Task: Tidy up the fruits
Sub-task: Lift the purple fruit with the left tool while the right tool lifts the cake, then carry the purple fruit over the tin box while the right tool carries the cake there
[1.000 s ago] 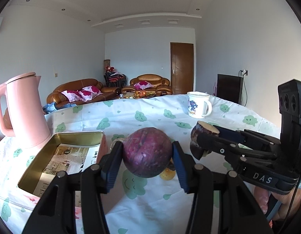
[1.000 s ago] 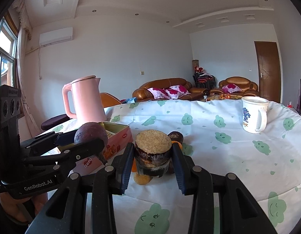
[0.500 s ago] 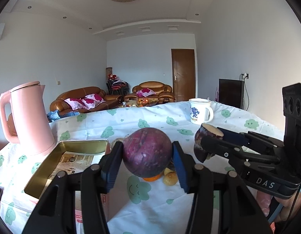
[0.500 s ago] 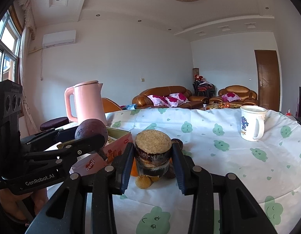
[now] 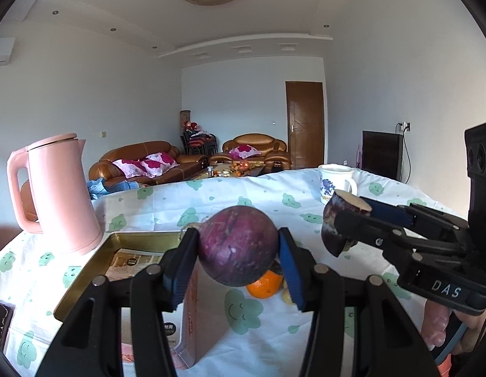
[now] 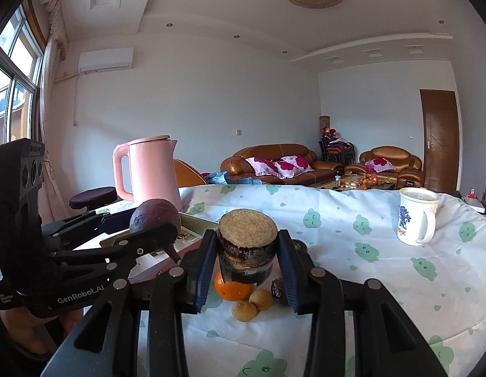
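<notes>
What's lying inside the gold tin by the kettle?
Inside the gold tin lies a printed paper sheet. Its near right part is hidden behind the left hand-held gripper, so anything there cannot be seen.

Black gripper point(image 5: 238, 259), blue-padded fingers point(image 5: 289, 270)

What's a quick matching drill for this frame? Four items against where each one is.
Items:
1. round purple fruit
2. cut purple chunk
3. orange
4. white mug

Places:
A. on the tablecloth below the held pieces
B. between the left gripper fingers
C. standing alone, far right of the table
D. between the right gripper fingers

Pairs: 1-B, 2-D, 3-A, 4-C
</notes>
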{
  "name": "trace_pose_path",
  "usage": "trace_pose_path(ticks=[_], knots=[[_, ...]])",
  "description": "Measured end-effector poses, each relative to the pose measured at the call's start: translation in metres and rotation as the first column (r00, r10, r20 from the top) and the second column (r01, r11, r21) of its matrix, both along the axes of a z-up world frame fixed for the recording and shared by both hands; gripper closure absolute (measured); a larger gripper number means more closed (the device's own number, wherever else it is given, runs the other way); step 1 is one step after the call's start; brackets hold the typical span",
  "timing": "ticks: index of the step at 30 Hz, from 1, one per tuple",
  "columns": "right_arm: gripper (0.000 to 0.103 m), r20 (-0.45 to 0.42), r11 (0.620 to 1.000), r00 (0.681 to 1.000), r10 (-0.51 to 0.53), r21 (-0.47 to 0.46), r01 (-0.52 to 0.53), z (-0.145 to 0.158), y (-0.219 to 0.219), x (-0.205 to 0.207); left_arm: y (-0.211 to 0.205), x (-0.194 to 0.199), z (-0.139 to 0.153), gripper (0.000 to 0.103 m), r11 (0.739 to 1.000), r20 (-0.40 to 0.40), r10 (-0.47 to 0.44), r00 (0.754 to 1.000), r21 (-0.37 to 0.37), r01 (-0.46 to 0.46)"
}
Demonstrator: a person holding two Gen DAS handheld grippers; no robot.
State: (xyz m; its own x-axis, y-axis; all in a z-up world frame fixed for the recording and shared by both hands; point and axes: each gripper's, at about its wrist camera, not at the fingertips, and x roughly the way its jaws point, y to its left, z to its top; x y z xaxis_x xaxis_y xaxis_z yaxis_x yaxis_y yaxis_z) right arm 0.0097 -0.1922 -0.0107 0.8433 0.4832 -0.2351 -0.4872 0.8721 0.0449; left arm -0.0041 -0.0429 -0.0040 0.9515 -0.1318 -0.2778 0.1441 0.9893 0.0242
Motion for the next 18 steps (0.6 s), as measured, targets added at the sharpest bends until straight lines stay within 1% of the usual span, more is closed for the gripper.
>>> trace_pose_path(ticks=[18], knots=[[0.062, -0.021, 0.997, 0.997, 0.077, -0.018, -0.077, 0.013, 0.031, 0.023, 0.028, 0.01, 0.001, 0.051, 0.998, -0.034, 0.059, 0.998, -0.011, -0.06]])
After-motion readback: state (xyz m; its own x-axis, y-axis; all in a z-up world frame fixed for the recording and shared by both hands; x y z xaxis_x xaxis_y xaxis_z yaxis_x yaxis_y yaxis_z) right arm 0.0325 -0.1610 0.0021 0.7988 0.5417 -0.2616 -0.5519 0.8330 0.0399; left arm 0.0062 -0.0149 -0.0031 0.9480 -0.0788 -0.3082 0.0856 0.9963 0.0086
